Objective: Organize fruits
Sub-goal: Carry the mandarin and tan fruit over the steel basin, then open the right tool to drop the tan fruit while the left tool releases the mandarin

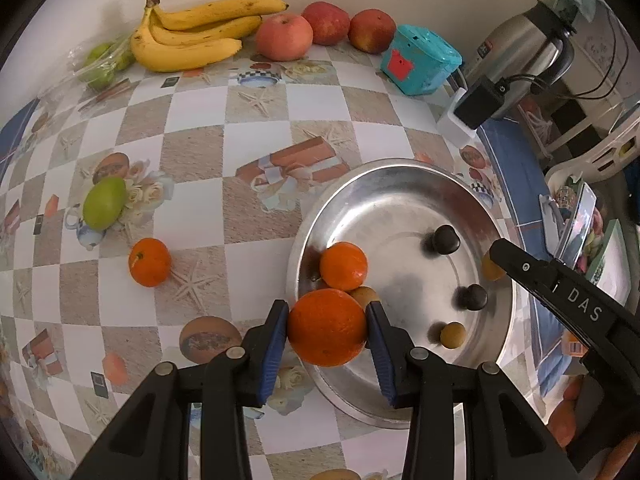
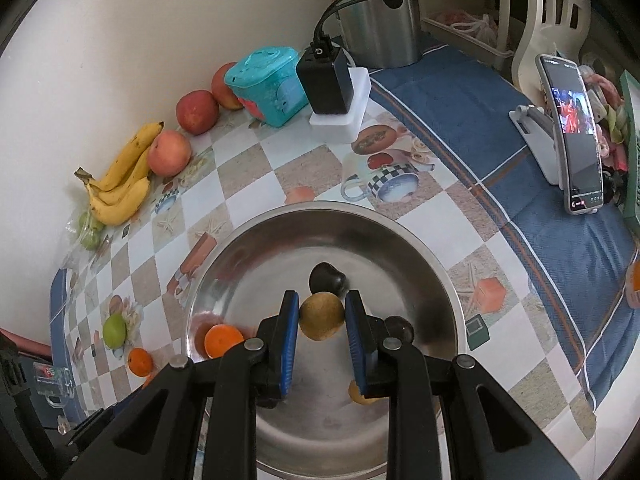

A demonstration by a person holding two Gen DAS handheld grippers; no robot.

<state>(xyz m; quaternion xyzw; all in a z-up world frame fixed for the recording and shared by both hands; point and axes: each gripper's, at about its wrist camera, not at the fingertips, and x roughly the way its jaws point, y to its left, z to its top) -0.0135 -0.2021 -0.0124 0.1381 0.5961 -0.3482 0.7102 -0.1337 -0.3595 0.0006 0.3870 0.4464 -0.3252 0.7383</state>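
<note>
**Holding fruit over the bowl**

Gripping an orange [image 1: 327, 327], the left tongs [image 1: 327, 330] sit above the near-left rim of the steel bowl [image 1: 400, 172] on the table [image 1: 240, 216]. The right tongs [image 2: 322, 317] clench a small tan fruit [image 2: 322, 317] over the bowl's middle.

Orange [image 1: 327, 327] between jaws, above bowl [image 1: 400, 176]

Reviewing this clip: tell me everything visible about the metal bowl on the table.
The metal bowl is wide, round and shallow, of dull silvery steel with a reflective, smudged inside. It sits upright on the checked tablecloth near its blue border. Inside lie an orange, two dark round fruits and some small tan fruits. Both grippers hang over it: the left gripper holds a large orange, the right gripper a tan fruit.
</note>
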